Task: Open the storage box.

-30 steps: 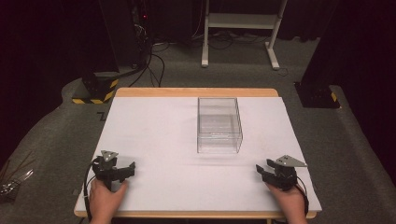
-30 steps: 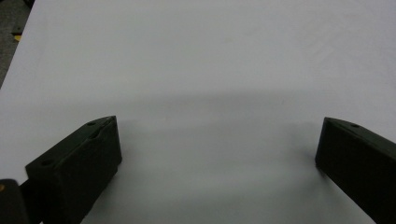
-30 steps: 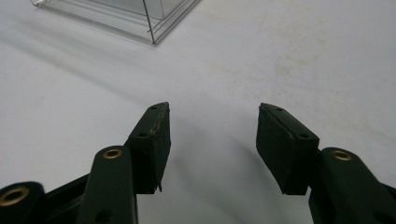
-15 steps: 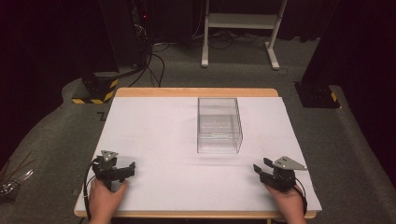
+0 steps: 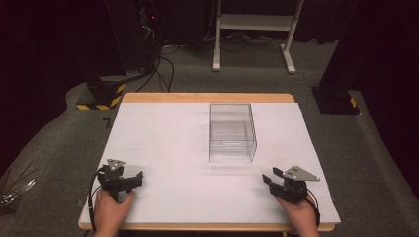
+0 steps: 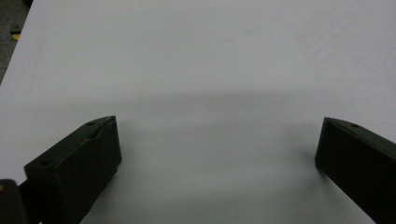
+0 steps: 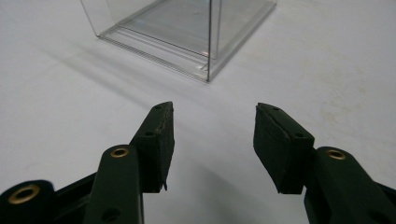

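Note:
A clear plastic box (image 5: 231,132) stands upright near the middle of the white tabletop (image 5: 168,138), with nothing visible inside it. My left gripper (image 5: 129,180) rests low at the near left, held by a hand; its jaws stand wide apart over bare white surface (image 6: 215,135). My right gripper (image 5: 267,178) sits at the near right, held by the other hand, pointing toward the box's near corner (image 7: 208,74). Its jaws have just been closing a little but stay apart with nothing between them (image 7: 212,126).
The white sheet lies on a wooden table (image 5: 207,97). Beyond the table are a white stand's legs (image 5: 252,29), cables (image 5: 163,59) and a yellow-black striped base (image 5: 101,96) on grey carpet. A dark base (image 5: 336,101) stands at the far right.
The right gripper has edged slightly left and its jaws have narrowed a bit. The left gripper and the box have not moved.

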Demonstrator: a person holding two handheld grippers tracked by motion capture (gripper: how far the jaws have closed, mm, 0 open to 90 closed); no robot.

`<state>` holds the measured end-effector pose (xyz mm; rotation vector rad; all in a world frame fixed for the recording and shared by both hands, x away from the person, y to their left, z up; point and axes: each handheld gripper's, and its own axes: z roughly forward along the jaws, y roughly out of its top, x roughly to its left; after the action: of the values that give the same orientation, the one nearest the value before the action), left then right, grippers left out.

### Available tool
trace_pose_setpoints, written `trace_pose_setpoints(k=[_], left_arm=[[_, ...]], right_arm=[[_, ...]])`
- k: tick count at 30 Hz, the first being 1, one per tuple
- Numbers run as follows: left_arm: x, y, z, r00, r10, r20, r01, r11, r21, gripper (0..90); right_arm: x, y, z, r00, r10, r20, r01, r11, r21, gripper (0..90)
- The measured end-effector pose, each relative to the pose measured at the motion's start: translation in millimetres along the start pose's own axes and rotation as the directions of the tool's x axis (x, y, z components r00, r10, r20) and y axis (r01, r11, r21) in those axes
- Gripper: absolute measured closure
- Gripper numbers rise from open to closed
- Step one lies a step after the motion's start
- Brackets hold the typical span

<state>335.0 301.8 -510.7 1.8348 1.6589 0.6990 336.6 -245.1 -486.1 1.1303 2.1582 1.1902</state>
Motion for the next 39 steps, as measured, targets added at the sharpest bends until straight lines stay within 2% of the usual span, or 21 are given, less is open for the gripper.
trace_pose_setpoints(k=[8, 9, 11, 16, 20, 27, 39], left_arm=[[0.0, 0.0, 0.0, 1.0, 0.0, 0.0, 0.0, 1.0, 0.0, 0.4], [0.0, 0.0, 0.0, 1.0, 0.0, 0.001, 0.0, 1.0, 0.0, 0.4], [0.0, 0.0, 0.0, 1.0, 0.0, 0.001, 0.0, 1.0, 0.0, 0.4], [0.1, 0.0, 0.0, 1.0, 0.0, 0.001, 0.0, 1.0, 0.0, 0.4], [0.0, 0.0, 0.0, 1.0, 0.0, 0.001, 0.0, 1.0, 0.0, 0.4], [0.1, 0.0, 0.0, 1.0, 0.0, 0.001, 0.0, 1.0, 0.0, 0.4], [0.0, 0.0, 0.0, 1.0, 0.0, 0.001, 0.0, 1.0, 0.0, 0.4]], right_arm=[[11.1, 3.8, 1.9, 0.999, -0.042, -0.017, 0.042, 0.999, -0.009, 50.1], [15.0, 4.5, 2.7, 0.9975, -0.064, -0.03, 0.063, 0.998, -0.021, 50.7], [17.4, 5.0, 3.8, 0.9964, -0.076, -0.037, 0.075, 0.997, -0.023, 51.6], [22.5, 9.6, 6.4, 0.9981, -0.046, -0.041, 0.045, 0.999, -0.029, 54.4], [24.4, 14.9, 8.6, 0.9972, -0.019, -0.073, 0.018, 1.0, -0.016, 52.6], [23.7, 23.0, 13.4, 0.9939, -0.012, -0.109, 0.012, 1.0, -0.005, 49.3], [28.3, 45.8, 26.0, 0.9883, -0.02, -0.152, 0.014, 0.999, -0.038, 44.3]])
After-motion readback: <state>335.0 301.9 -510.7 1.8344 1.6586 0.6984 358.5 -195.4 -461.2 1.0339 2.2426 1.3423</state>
